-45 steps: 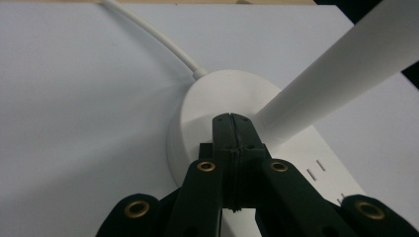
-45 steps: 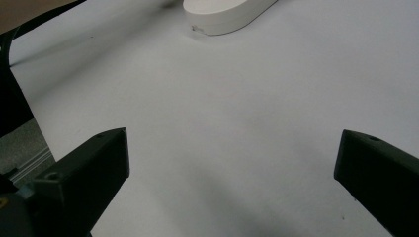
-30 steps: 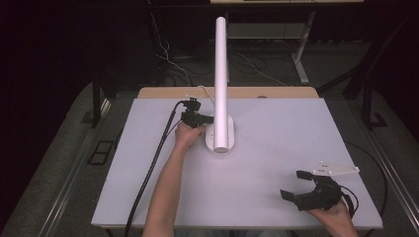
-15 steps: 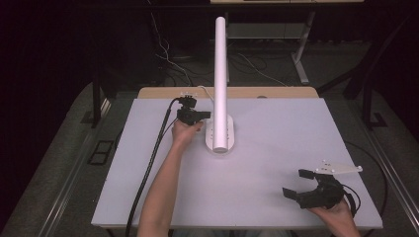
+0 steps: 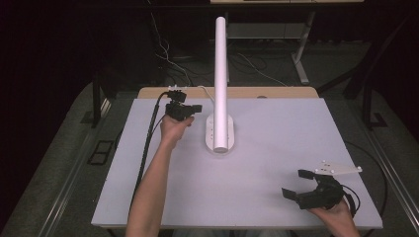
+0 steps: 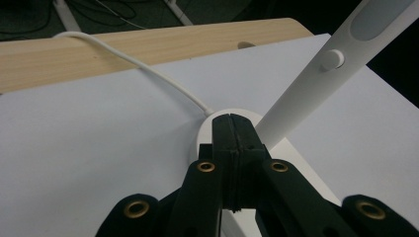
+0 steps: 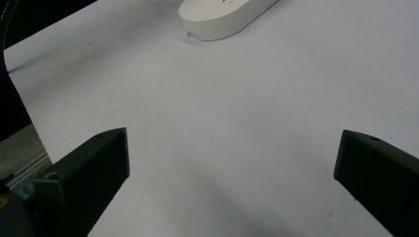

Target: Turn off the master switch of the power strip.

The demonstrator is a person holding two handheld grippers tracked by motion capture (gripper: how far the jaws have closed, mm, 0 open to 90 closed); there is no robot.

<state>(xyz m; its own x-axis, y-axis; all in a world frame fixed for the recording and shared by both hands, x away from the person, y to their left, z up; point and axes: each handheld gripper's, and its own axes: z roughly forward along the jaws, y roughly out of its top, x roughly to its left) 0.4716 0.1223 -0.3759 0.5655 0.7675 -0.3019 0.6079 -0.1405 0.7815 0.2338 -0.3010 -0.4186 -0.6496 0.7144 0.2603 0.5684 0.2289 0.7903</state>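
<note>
Lamp: I see a white desk lamp (image 5: pixel 220 89) standing a little left of centre in the high view, its tall arm rising to the top of the frame from an oval base (image 5: pixel 219 134) on the white table (image 5: pixel 276 163).
Left gripper: in the high view my left gripper (image 5: pixel 193 108) sits upper left of centre, just beside the lamp's arm, pointing toward it; I cannot tell from here whether it touches.
Left jaws: the left gripper view settles it, the left gripper (image 6: pixel 232 123) has its jaws pressed flat together with nothing between them, the tips in front of the base at the centre of the frame.
Lamp detail: that same view gives me what the high view does not: a round button (image 6: pixel 332 59) on the arm at upper right, and the white cord (image 6: pixel 148 69) running from the base toward the upper left across a wooden strip (image 6: pixel 123 49) at the table's far edge.
Right gripper: in the high view my right gripper (image 5: pixel 295 183) is at the lower right, well apart from the lamp, held in a hand (image 5: pixel 336 215) at the bottom edge.
Right jaws: wide apart and holding nothing; the right gripper view shows one jaw in each lower corner with bare table between.
Right gripper view extra: the lamp's base (image 7: pixel 222 17) lies at the top of the frame, with a small port on its rim facing me.
</note>
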